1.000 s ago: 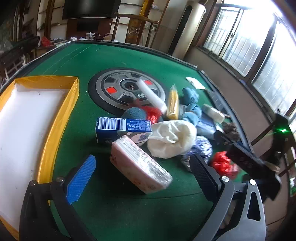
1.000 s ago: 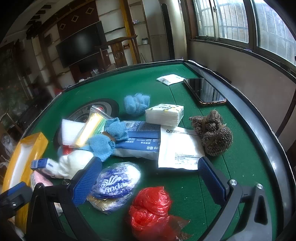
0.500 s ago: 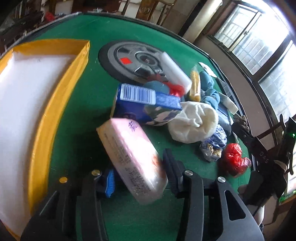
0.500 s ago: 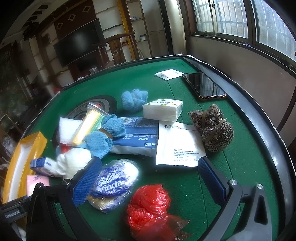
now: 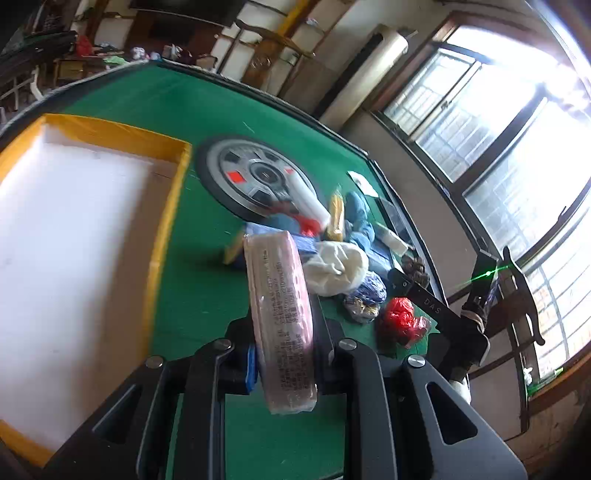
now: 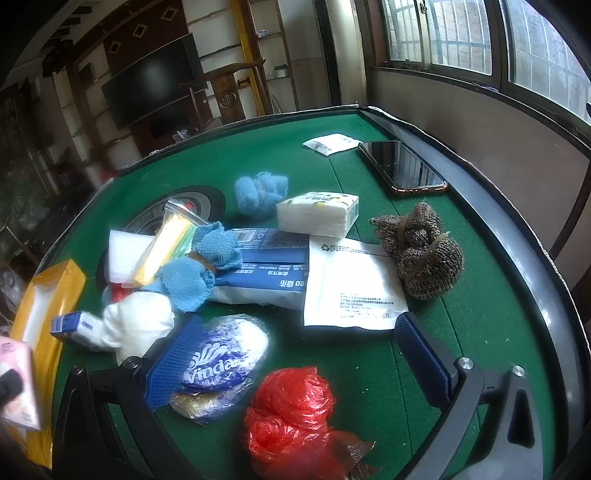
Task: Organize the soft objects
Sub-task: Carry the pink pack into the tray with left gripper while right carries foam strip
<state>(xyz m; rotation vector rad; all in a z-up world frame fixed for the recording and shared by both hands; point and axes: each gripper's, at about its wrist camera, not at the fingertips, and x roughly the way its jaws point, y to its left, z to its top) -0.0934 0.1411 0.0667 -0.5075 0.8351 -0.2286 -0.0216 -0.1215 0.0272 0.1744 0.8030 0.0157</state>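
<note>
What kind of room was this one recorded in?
Most likely a home living room: a green-felt mahjong table with its central dial, a wall-mounted television, and barred windows.

1. Left gripper [image 5: 282,354]: jaws have just been closing and now clamp the pink tissue pack [image 5: 280,314] between them; pack sits edge-up, clear of the table.
2. Left gripper points forward and down.
3. Right gripper [image 6: 295,362]: jaws spread wide, nothing between the pads, angled down.
4. Right gripper's body shows at the left view's right edge, probably hovering.
</note>
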